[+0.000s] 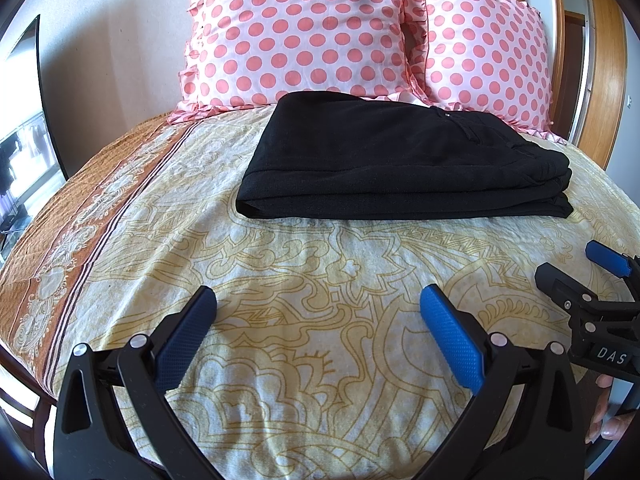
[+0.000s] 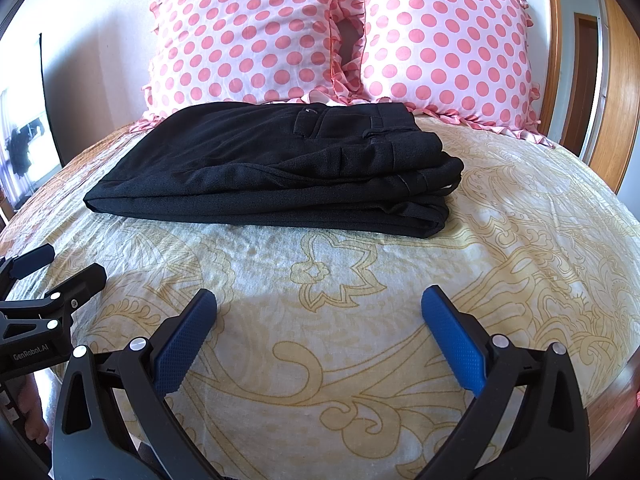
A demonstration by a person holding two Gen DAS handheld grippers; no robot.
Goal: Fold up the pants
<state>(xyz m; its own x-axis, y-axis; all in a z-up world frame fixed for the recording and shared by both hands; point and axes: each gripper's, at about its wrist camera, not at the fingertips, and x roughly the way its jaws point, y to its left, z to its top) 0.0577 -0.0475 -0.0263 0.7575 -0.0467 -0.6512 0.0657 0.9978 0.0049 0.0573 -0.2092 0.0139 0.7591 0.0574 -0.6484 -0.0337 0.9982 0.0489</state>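
Note:
Black pants (image 1: 392, 160) lie folded in a flat rectangular stack on the bed, in front of the pillows; they also show in the right wrist view (image 2: 280, 168), waistband and pocket on the right side. My left gripper (image 1: 318, 300) is open and empty, held over the bedspread well short of the pants. My right gripper (image 2: 320, 300) is open and empty too, equally short of the pants. The right gripper also shows at the right edge of the left wrist view (image 1: 580, 268), and the left gripper at the left edge of the right wrist view (image 2: 60, 264).
Two pink polka-dot pillows (image 1: 296, 32) (image 2: 444, 44) lean against the wall behind the pants. The cream and gold patterned bedspread (image 1: 304, 264) has an orange border on the left (image 1: 60, 248). A wooden headboard frame (image 2: 616, 80) stands at the right.

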